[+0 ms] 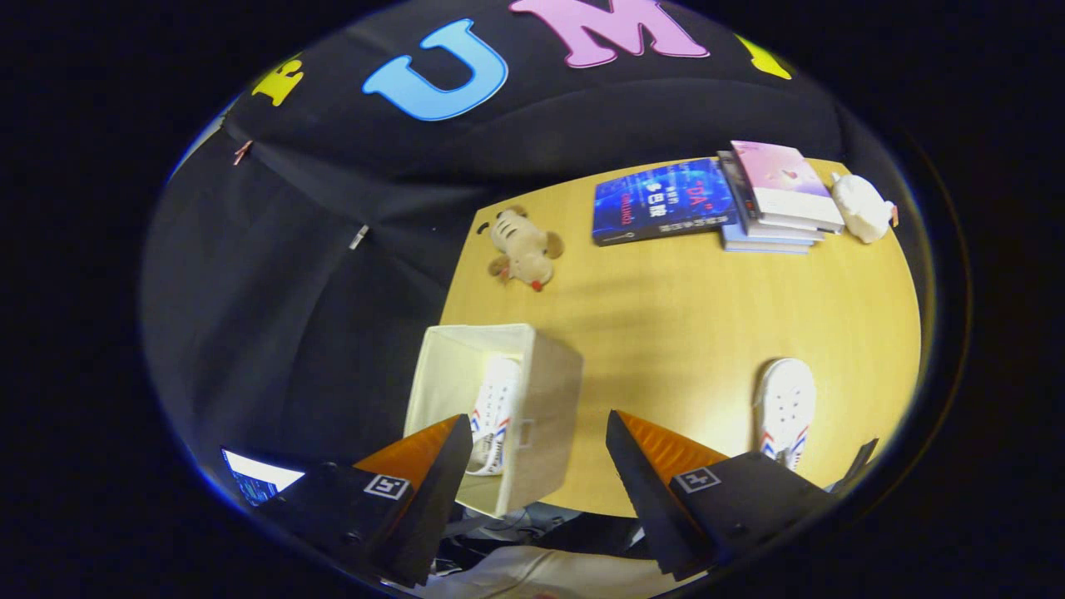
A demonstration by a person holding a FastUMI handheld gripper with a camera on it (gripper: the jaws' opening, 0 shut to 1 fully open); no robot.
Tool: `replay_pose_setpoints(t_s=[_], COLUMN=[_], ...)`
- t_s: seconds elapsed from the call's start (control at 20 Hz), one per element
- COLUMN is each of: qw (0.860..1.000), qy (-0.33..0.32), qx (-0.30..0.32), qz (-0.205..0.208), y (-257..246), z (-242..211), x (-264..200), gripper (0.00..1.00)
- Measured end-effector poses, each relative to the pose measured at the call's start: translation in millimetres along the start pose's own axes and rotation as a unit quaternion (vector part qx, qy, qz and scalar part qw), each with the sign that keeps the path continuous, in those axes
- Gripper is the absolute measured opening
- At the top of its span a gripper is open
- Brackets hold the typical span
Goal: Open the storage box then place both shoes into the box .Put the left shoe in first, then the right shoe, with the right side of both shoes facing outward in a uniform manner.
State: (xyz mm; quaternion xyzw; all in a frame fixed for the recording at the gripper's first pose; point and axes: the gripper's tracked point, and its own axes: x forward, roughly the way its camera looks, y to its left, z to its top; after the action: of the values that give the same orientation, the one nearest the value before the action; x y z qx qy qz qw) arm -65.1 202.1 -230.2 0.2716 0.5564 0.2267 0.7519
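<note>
Gripper: the handheld two-finger gripper (537, 424) hangs above the near edge of the table, fingers spread wide with nothing between them.
Box: the cream fabric storage box (545, 391) stands open-topped at the near left corner of the light wooden table (691, 308).
Shoe in box: one white sneaker with red and blue stripes (495, 408) lies inside, against the box's right wall.
Second shoe: a matching white sneaker (785, 408) rests on the table near its right edge, well apart from the box.
Far edge: a tan plush dog (522, 247), a blue book (661, 201), a small stack of books (778, 200) and a white figurine (861, 208).
</note>
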Motion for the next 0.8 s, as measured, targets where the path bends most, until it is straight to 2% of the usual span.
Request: replay_pose_setpoints(t_s=[0.2, 0.4, 0.6, 0.8], qw=[0.998, 0.991, 0.984, 0.974], qy=[-0.002, 0.022, 0.052, 0.104], qx=[0.010, 0.023, 0.025, 0.006], qz=[-0.069, -0.126, -0.168, -0.203], y=[-92, -177, -247, -295], z=[2, -17, -42, -78], x=[-13, -13, -5, 8], gripper=[0.99, 0.99, 0.98, 0.96])
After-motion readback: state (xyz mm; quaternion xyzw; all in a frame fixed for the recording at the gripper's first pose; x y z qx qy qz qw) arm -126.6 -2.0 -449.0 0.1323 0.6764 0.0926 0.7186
